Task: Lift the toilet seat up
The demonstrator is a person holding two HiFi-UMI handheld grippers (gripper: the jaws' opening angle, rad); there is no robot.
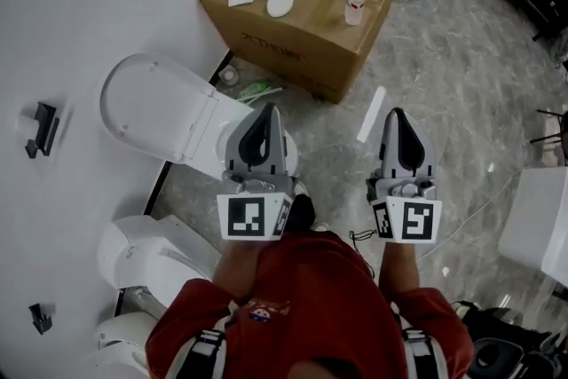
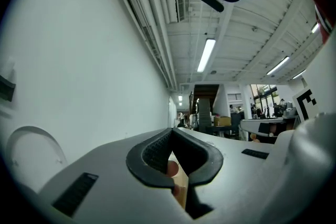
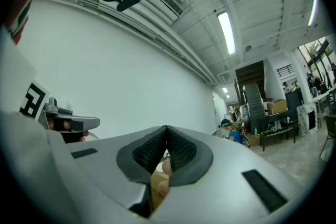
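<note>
The white toilet (image 1: pixel 232 136) stands against the wall at the left of the head view. Its oval lid (image 1: pixel 155 106) is raised and leans back on the wall; I cannot tell the seat apart from the lid. The same oval lid (image 2: pixel 32 157) shows low on the left in the left gripper view. My left gripper (image 1: pixel 264 111) hangs over the bowl, covering most of it, its jaws shut with nothing between them. My right gripper (image 1: pixel 397 113) is over the marble floor to the right, apart from the toilet, also shut and empty. Both point level.
A cardboard box (image 1: pixel 302 22) with papers, tools and a small bottle (image 1: pixel 355 6) stands just beyond the toilet. A second white toilet (image 1: pixel 146 257) sits near my left side. Black brackets (image 1: pixel 40 129) hang on the wall. A white table (image 1: pixel 543 222) is at the right.
</note>
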